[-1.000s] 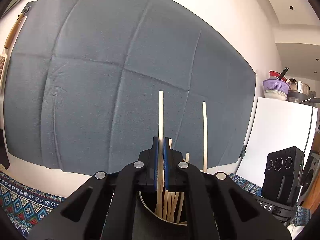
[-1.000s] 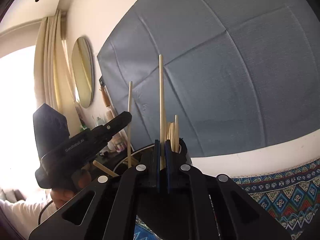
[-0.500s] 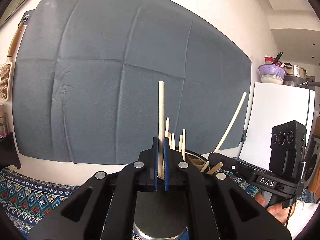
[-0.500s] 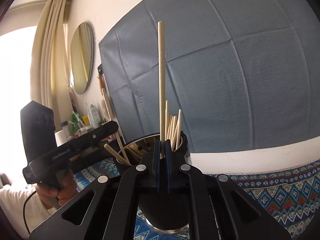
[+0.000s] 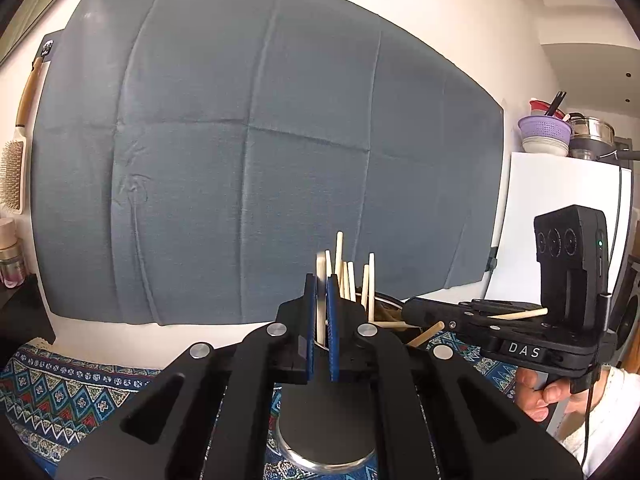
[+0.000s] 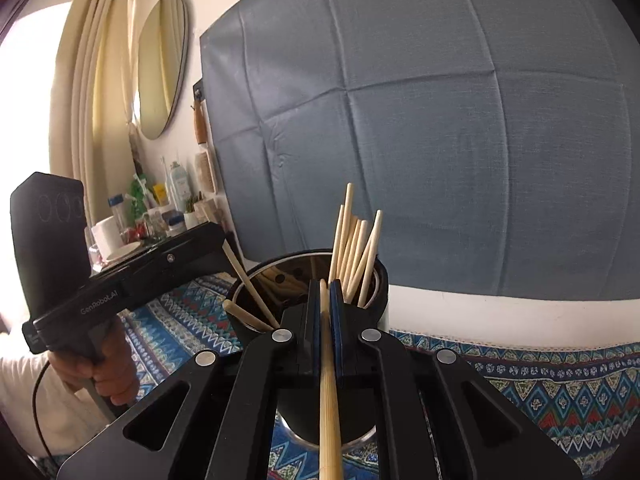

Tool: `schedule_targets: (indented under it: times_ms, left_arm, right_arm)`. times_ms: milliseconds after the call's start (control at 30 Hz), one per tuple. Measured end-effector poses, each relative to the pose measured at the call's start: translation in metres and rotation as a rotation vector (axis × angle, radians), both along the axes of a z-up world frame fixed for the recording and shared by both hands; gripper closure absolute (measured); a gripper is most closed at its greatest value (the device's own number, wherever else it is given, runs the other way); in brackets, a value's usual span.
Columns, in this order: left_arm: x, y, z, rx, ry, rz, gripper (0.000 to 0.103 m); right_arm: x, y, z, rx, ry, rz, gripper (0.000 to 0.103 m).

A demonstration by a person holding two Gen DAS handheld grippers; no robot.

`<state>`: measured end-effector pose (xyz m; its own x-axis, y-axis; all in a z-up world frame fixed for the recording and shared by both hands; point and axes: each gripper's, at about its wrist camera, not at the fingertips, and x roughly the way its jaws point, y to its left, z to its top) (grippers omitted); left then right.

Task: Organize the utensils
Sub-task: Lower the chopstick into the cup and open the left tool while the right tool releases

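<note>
- Your left hand-held gripper (image 5: 322, 322) is clamped on one pale chopstick (image 5: 320, 280), upright, its tip blurred, just over the dark holder (image 5: 320, 416).
- Your right hand-held gripper (image 6: 325, 320) is pinched tight on another chopstick (image 6: 329, 400); it runs back along the fingers toward the camera, near end low, far end hidden between the pads.
- The holder (image 6: 380, 280) stands on the patterned cloth (image 6: 560, 376) covering the worktop, near the wall.
- Progress, as I judge it: well along. A bundle of chopsticks (image 6: 354, 252) already stands in the far side of the holder, a few more lean in the near side.
- Left to do: both held sticks still need dropping in. Whether more lie loose elsewhere cannot be told.
- Look of the sticks: slim, light wood, plain, round-ended, uneven heights in the bundle.
</note>
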<state>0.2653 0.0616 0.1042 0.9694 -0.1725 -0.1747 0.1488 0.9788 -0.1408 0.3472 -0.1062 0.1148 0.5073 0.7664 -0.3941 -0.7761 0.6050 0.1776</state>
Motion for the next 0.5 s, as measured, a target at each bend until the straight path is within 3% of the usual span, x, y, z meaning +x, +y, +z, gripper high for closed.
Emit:
schedule_targets:
  times_ms: [167, 333, 433, 500]
  left_arm:
    - [0.004, 0.001, 0.01, 0.039, 0.002, -0.003, 0.097]
    - [0.006, 0.007, 0.015, 0.018, -0.003, 0.007, 0.097]
    - [0.003, 0.01, 0.016, 0.006, -0.004, 0.018, 0.08]
    - [0.0, 0.012, 0.017, 0.002, -0.01, 0.015, 0.067]
  right_arm:
    - [0.016, 0.022, 0.02, -0.167, 0.041, 0.009, 0.098]
    - [0.021, 0.039, 0.031, -0.299, 0.018, -0.012, 0.096]
    - [0.021, 0.041, 0.038, -0.292, -0.005, -0.023, 0.096]
    - [0.021, 0.037, 0.042, -0.271, -0.007, -0.032, 0.086]
